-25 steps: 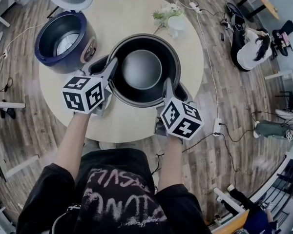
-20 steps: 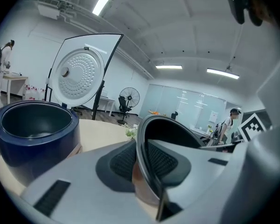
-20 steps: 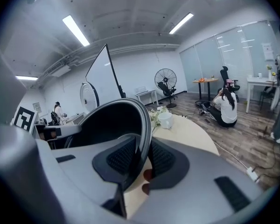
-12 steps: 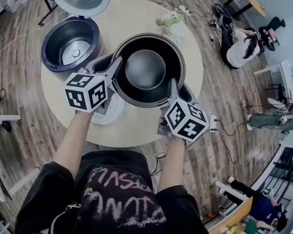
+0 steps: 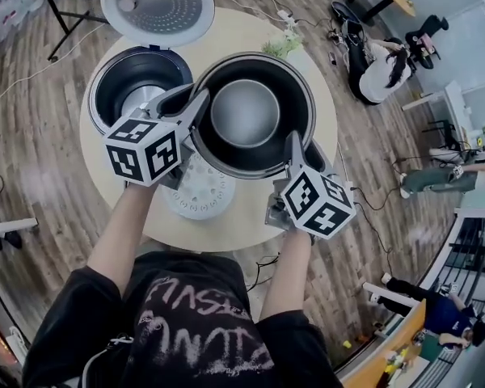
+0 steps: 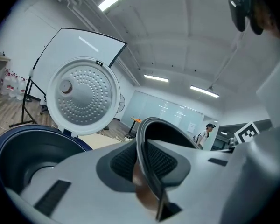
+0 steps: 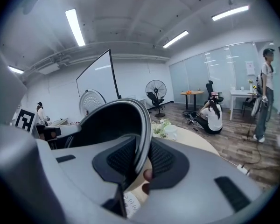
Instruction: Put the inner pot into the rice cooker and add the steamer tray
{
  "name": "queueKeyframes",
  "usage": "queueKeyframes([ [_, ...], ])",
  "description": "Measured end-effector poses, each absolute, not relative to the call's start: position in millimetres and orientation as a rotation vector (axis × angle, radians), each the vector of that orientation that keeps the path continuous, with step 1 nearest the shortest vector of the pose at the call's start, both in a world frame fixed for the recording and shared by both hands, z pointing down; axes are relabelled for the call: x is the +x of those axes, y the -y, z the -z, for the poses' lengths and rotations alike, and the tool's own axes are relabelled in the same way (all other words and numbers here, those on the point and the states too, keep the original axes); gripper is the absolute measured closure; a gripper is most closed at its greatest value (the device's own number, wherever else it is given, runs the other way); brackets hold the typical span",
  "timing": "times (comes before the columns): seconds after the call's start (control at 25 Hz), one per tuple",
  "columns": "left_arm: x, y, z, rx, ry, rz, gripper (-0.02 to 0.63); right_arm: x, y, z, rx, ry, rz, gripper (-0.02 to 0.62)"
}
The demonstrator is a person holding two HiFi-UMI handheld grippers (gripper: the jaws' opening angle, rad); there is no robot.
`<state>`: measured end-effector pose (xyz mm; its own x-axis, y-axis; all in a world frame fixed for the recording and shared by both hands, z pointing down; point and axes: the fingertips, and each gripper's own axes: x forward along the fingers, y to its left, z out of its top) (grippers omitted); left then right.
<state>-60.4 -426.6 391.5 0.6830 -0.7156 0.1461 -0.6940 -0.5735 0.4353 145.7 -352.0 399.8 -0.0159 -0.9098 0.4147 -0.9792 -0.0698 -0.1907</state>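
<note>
The round dark metal inner pot (image 5: pixel 246 113), with a paler grey floor inside, is held up over the round beige table (image 5: pixel 250 221), mouth upward, just to the right of the cooker. It is carried by its rim from two sides. The left gripper (image 5: pixel 196 107) is clenched on the rim's left edge; in the left gripper view the thin rim (image 6: pixel 144 141) stands pinched between the ribbed pads (image 6: pixel 123 160). The right gripper (image 5: pixel 295 148) grasps the near right edge the same way, and in the right gripper view its pads (image 7: pixel 165 160) press on either face of the pot wall (image 7: pixel 112 122).

On the table, below the pot's near left edge, lies the white perforated round steamer tray (image 5: pixel 204 196), flat and partly covered by the left gripper. To the far left stands the dark blue rice cooker (image 5: pixel 117 75), its cavity open, its white dimpled lid (image 5: pixel 158 6) tipped back. At the table's far edge, past the pot, is a small green plant (image 5: pixel 283 45). On the wooden floor far to the right a person (image 5: pixel 380 67) sits.
</note>
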Motion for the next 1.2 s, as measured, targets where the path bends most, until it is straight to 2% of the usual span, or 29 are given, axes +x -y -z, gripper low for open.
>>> queueKeyframes([
  [0.6, -204.6, 456.5, -323.2, 2.470, 1.158, 0.173, 0.523, 5.4, 397.4, -329.7, 2.045, 2.123, -0.548, 0.506],
  [1.2, -277.9, 473.5, -342.5, 2.338, 1.288, 0.066, 0.518, -67.3, 446.9, -368.3, 1.726, 2.208, -0.756, 0.497],
])
